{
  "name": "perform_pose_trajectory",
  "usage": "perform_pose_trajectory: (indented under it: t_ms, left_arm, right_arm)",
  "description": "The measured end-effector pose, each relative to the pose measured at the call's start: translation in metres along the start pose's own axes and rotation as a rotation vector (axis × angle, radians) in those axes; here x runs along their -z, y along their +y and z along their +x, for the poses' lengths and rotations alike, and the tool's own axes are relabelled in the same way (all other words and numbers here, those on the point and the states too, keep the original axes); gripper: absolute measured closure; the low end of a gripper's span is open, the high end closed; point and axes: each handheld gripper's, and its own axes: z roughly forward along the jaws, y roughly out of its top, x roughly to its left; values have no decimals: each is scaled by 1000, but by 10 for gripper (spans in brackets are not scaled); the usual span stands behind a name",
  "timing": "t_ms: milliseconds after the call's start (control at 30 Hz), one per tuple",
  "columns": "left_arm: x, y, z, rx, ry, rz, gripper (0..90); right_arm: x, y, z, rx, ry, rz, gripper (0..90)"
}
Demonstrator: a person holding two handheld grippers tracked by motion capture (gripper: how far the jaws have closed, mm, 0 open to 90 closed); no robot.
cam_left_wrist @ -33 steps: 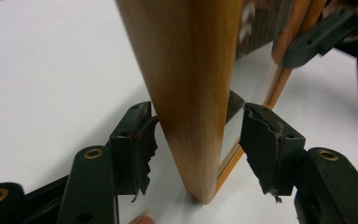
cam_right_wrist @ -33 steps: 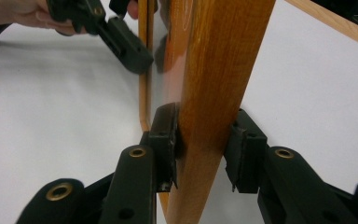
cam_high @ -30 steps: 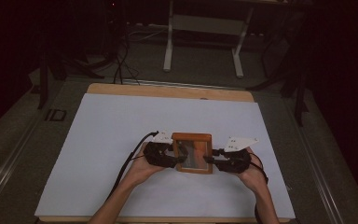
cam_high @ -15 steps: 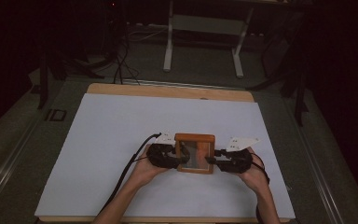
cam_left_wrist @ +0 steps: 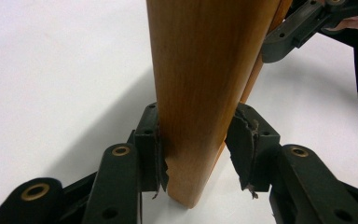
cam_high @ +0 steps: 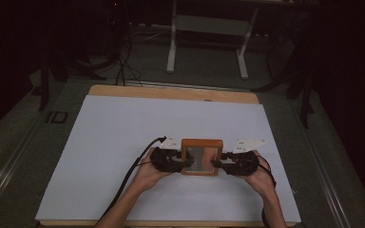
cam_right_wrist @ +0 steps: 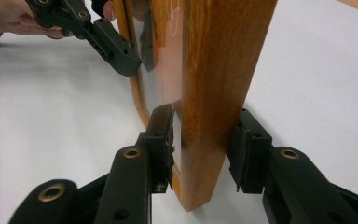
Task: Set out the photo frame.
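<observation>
Wooden frame (cam_high: 202, 157) upright on white table (cam_high: 123, 128), left gripper (cam_high: 183, 161) and right gripper (cam_high: 218, 165) clamping its sides.

Frame (cam_high: 201, 157) on table (cam_high: 104, 142), btwn L tongs (cam_high: 186, 161) & R tongs (cam_high: 217, 164).

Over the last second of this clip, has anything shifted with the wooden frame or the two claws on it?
Very little. The wooden frame and both hands drifted slightly toward the person and a touch to the right. Nothing was grabbed or released: the left claw sits on the frame's left side and the right claw on its right side, as before. The white table cover is unchanged.
</observation>
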Motion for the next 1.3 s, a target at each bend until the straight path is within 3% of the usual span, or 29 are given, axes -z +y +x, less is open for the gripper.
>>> perform_pose_trajectory:
  t_ms: [500, 1300]
  left_arm:
    - [15, 4, 2, 49, -3, -54, 578]
    - [49, -4, 9, 135, 25, -66, 562]
  right_arm:
    - [0, 8, 1, -38, 21, -40, 635]
    - [-19, 29, 16, -81, 45, -61, 627]
